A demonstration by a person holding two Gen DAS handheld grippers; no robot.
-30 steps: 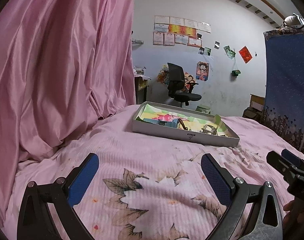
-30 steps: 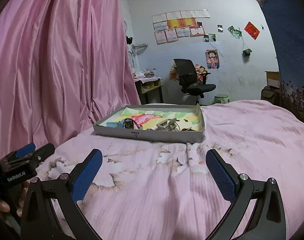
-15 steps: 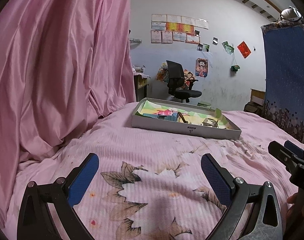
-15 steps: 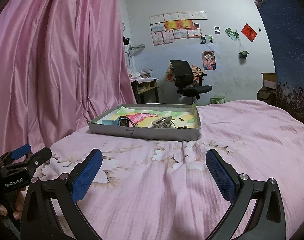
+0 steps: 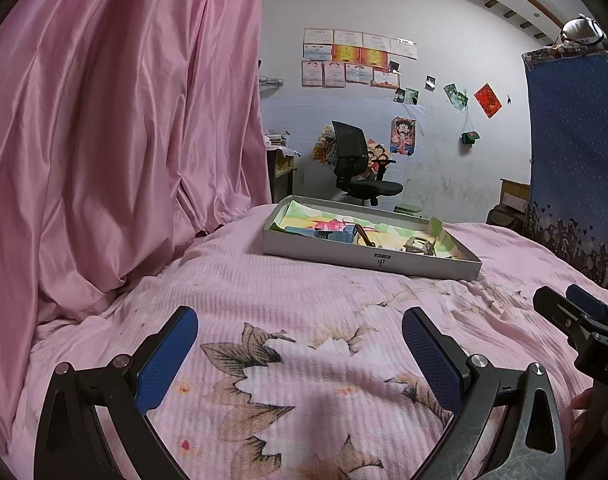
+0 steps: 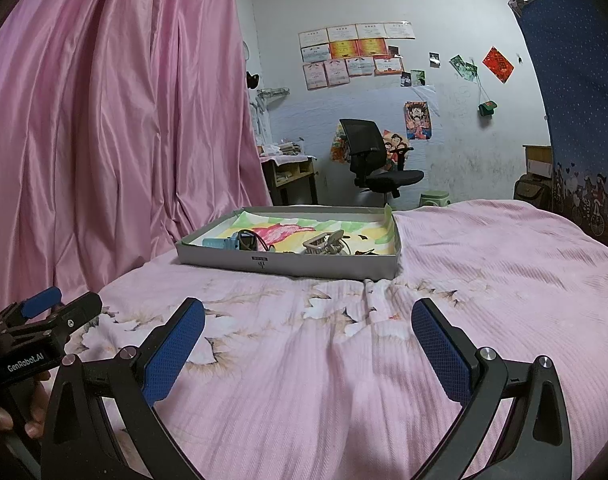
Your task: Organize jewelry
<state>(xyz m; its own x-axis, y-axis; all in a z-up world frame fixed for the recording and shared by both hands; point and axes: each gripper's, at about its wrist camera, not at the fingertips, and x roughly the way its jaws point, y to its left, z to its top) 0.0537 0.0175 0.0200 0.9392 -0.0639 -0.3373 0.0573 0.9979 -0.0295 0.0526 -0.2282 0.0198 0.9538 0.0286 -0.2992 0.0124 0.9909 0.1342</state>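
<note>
A lived-in bedroom in somebody's home.

Standing here, the near half of the room is taken up by a bed (image 6: pixel 484 280) under a pink ribbed cover printed with big pale flowers, and a shiny pink curtain (image 6: pixel 124 120) hangs in heavy folds all down the left side. On the far white wall (image 6: pixel 464 8) are rows of framed certificates (image 6: pixel 356 54), small photos, a cartoon poster (image 6: pixel 418 120) and a red paper decoration (image 6: pixel 498 65). Below them stands a black swivel office chair (image 6: pixel 374 164), with a cluttered little desk (image 6: pixel 290 170) to its left and a green stool (image 6: pixel 435 200) to its right. A blue patterned cloth (image 6: pixel 576 100) hangs at far right.
</note>
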